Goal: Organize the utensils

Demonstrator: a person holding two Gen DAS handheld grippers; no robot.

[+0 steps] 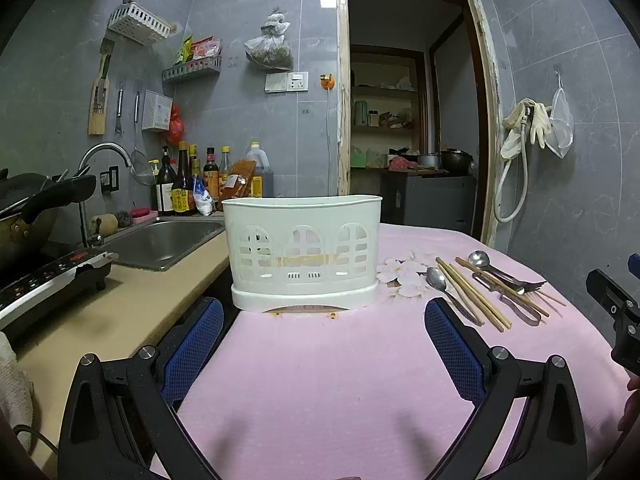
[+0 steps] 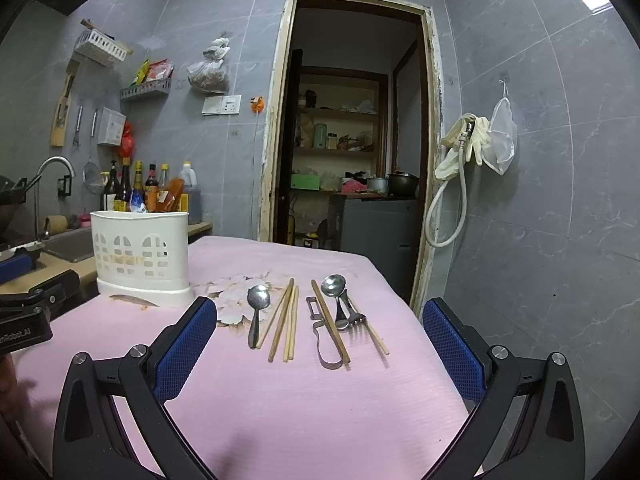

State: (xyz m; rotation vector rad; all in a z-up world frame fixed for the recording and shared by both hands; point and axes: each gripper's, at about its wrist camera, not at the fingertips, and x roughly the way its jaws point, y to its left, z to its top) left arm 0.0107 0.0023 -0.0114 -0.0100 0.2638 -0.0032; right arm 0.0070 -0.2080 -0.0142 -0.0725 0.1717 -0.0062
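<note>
A white slotted utensil holder (image 1: 304,252) stands on the pink tablecloth (image 1: 328,376); it also shows in the right wrist view (image 2: 140,256). Right of it lie a spoon (image 2: 256,312), several wooden chopsticks (image 2: 285,326), a metal peeler (image 2: 320,340), a second spoon (image 2: 336,292) and a fork (image 2: 354,318). My left gripper (image 1: 324,324) is open and empty, just in front of the holder. My right gripper (image 2: 320,324) is open and empty, with the utensils lying ahead between its fingers.
A sink (image 1: 168,240), an induction cooker (image 1: 48,280) with a wok, and sauce bottles (image 1: 192,184) stand on the counter to the left. A doorway (image 2: 352,128) opens behind the table. The table's right edge runs near the grey wall with hanging gloves (image 2: 476,144).
</note>
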